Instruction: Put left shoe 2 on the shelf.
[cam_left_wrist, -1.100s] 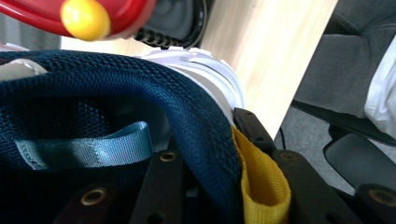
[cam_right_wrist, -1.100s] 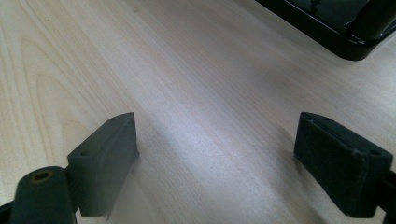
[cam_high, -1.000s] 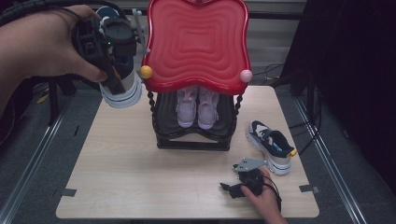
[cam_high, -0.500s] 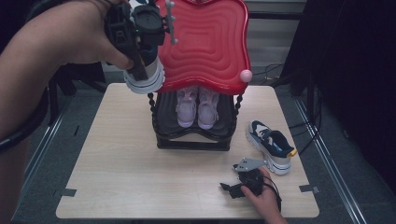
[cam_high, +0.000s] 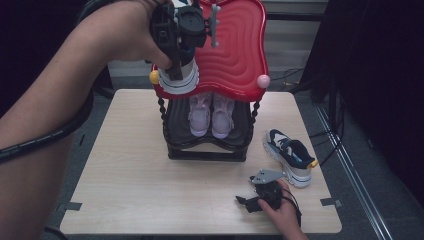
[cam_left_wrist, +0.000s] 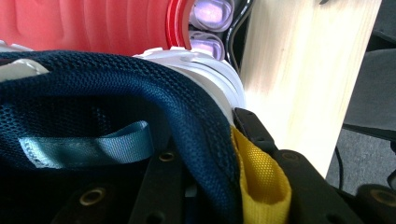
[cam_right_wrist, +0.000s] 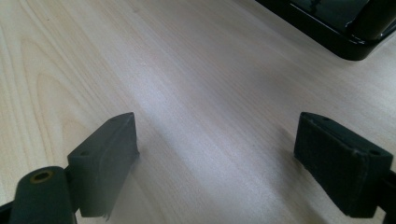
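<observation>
My left gripper (cam_high: 175, 69) is shut on the heel collar of a navy shoe (cam_high: 183, 80) with a white sole. It holds the shoe in the air over the left part of the rack's red top shelf (cam_high: 235, 50). In the left gripper view the navy mesh collar (cam_left_wrist: 140, 93) and its yellow heel tab (cam_left_wrist: 259, 177) sit between the black jaws, with the red shelf (cam_left_wrist: 93, 23) just behind. A matching navy shoe (cam_high: 292, 155) lies on the table (cam_high: 125, 165) to the right of the rack. My right gripper (cam_high: 250, 202) rests open on the table's front right, with bare wood between its pads (cam_right_wrist: 105, 154).
A pair of pink shoes (cam_high: 212, 112) stands on the black lower shelf (cam_high: 175, 125) under the red one. The rack's glossy black base (cam_right_wrist: 336, 23) lies ahead of the right gripper. Dark floor and cables surround the table.
My left hand has carried the navy shoe to the right, from beside the rack's left edge to over the red top shelf. The right gripper has stayed put.
</observation>
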